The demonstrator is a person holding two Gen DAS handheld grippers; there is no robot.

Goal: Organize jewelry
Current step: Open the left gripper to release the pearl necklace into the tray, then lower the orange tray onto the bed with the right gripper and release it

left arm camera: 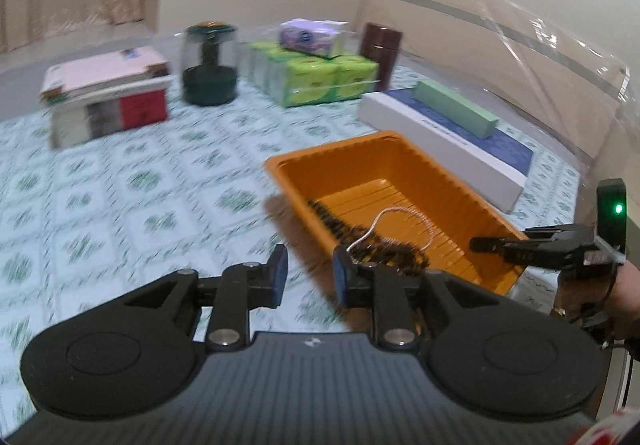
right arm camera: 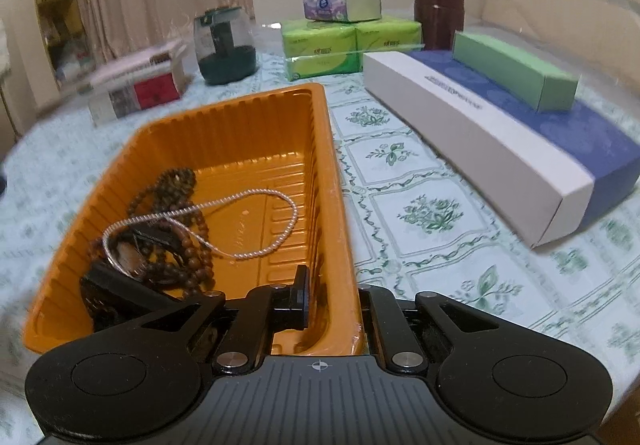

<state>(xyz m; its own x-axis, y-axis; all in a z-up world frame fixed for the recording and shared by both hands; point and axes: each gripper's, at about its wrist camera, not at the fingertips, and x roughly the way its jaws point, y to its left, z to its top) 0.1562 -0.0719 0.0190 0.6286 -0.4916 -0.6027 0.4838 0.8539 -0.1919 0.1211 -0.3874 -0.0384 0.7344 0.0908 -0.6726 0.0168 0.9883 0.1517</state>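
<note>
An orange plastic tray (left arm camera: 420, 161) (right arm camera: 240, 113) sits on the patterned tablecloth. Inside lie a dark brown bead necklace (right arm camera: 188, 241) (left arm camera: 340, 223) and a thin silver chain (right arm camera: 264, 221) (left arm camera: 404, 213) draped over it. My left gripper (left arm camera: 310, 273) is open and empty at the tray's near left rim, its right finger next to the beads. My right gripper (right arm camera: 332, 297) straddles the tray's near right wall, one finger inside and one hidden outside, closed on the wall. It also shows in the left wrist view (left arm camera: 532, 245) at the tray's right end.
A long white and blue box (right arm camera: 500, 141) with a green box (right arm camera: 516, 71) on top lies right of the tray. Green tissue packs (right arm camera: 348, 45), a brown canister (right arm camera: 438, 15), a dark green jar (right arm camera: 226, 45) and stacked boxes (right arm camera: 136, 85) stand behind. A clear plastic sheet (left arm camera: 520, 57) rises at right.
</note>
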